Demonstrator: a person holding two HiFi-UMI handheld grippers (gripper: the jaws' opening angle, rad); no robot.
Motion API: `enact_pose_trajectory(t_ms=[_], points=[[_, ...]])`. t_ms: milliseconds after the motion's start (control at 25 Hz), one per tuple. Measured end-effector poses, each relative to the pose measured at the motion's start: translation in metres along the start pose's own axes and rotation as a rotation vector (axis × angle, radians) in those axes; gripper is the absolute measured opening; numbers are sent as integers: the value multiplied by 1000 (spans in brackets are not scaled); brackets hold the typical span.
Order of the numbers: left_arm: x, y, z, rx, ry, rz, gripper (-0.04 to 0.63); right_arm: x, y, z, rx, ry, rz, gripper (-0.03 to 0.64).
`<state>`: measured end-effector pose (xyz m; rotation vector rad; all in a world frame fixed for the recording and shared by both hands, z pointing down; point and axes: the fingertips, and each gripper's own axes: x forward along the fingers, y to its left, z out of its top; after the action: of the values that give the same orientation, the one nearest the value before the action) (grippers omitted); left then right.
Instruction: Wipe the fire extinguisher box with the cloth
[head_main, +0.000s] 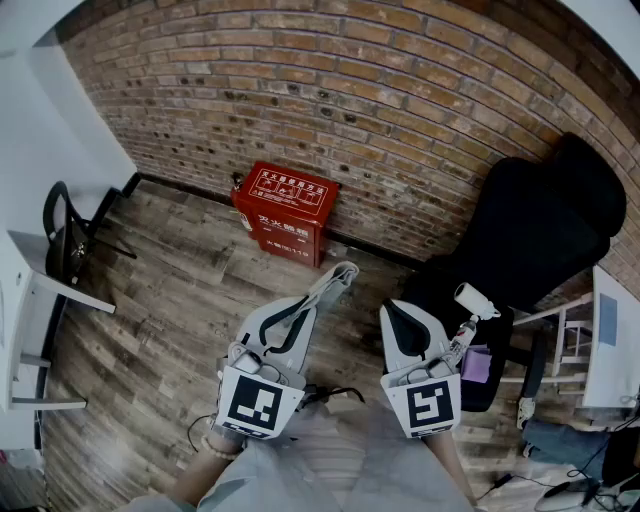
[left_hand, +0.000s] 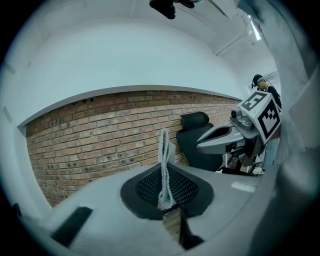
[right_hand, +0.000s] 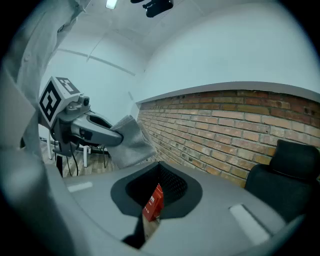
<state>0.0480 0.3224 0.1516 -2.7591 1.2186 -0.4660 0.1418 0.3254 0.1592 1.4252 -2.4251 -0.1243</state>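
— Brick wall (head_main: 400, 120) faces you. How are your claws?
— Your left claw (left_hand: 166, 192) is clenched on the cloth (left_hand: 164, 150). Your right claw (right_hand: 159, 182) is clenched on nothing. Farther out, well apart from both, the fire extinguisher box (head_main: 285, 212) stands on the wooden floor (head_main: 170, 300) against that wall.

Fire extinguisher box (head_main: 286, 213) lettering: too small to read. Cloth (head_main: 342, 272): lower part hidden by left gripper (head_main: 318, 298).
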Motion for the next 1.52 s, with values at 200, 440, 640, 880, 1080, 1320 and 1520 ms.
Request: enact_pose_trajectory(t_ms=[200,440,640,880,1080,1320,1520], points=[[2,3,-1,2,4,-4,9,4,0,-1,1,8,1,9],[1,7,-4,0,0,-7,9,8,3,0,-1,8,2,9],[0,14,-6,-7,-2,-13,9,15,7,1,12,16,-2,9],[-9,27,-10,7,-16,-32,9,25,18,10,15,9,-30,9],[-24,44,-17,13,-19,-38,9,31,34,17,14,7,-57,9],[-37,56,-26,37,-26,-53,9,32,54,14,19,18,-79,9],[-38,66,-31,15,-31,-40,9,34,61,13,28,32,-72,9]])
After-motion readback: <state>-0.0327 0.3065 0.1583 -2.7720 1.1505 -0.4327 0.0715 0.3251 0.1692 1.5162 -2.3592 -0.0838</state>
